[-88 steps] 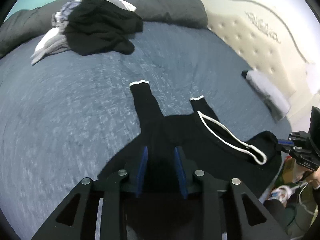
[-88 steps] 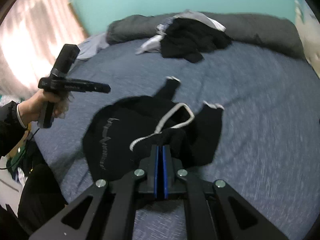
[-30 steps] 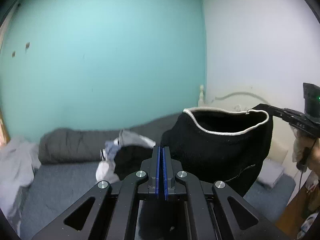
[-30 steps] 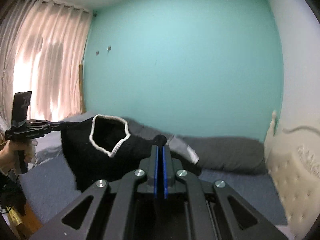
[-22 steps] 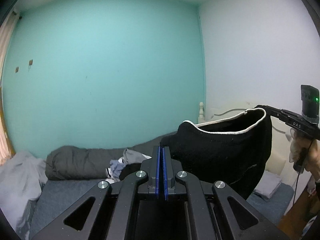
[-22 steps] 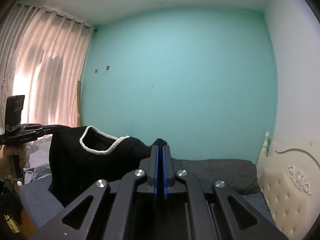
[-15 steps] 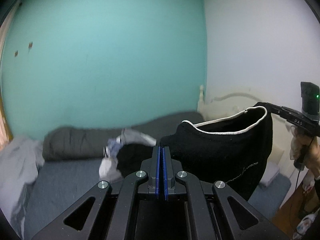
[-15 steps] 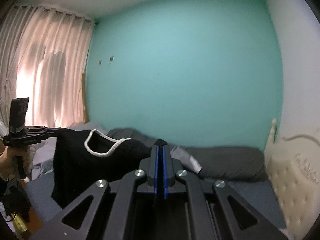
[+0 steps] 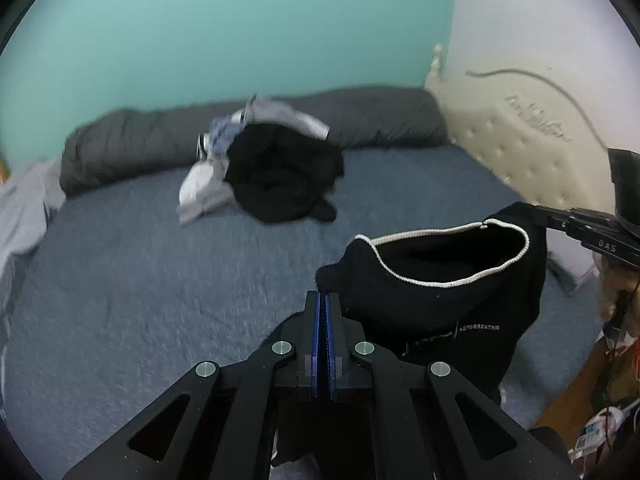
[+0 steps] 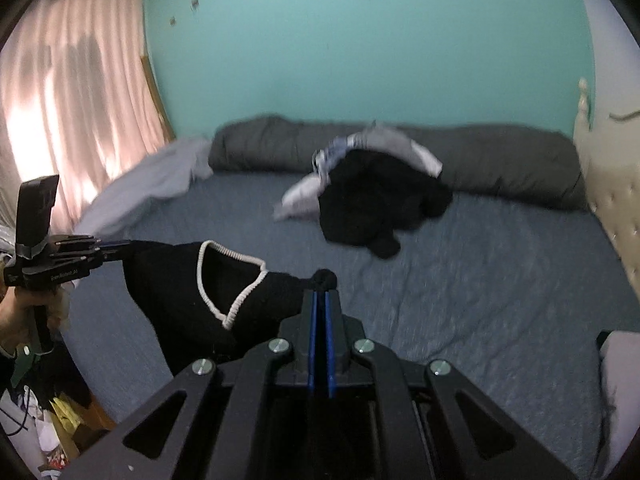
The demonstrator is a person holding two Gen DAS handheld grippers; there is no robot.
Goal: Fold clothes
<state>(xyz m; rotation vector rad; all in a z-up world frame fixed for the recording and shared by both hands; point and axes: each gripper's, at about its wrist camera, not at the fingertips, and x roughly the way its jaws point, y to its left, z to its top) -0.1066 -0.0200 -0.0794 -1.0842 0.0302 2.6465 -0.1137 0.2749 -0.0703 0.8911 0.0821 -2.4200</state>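
From the left wrist view, the left gripper (image 9: 322,300) has its blue pads pressed together on a bunched corner of the black garment (image 9: 440,304). The garment hangs stretched in the air above the grey-blue bed (image 9: 140,280), its white-trimmed neckline (image 9: 448,256) gaping open. Its far corner is pinched by the right gripper (image 9: 532,210), which a hand (image 9: 612,292) holds at the right edge. Further back on the bed lies a pile of clothes (image 9: 276,168), against a dark rolled duvet (image 9: 132,148).

From the right wrist view, the right gripper (image 10: 320,300) is clamped on a black knob of the garment (image 10: 192,296). The cloth runs left to the left gripper (image 10: 116,250), also closed on it. The pile (image 10: 372,196) lies beyond, near the cream headboard (image 10: 616,208).
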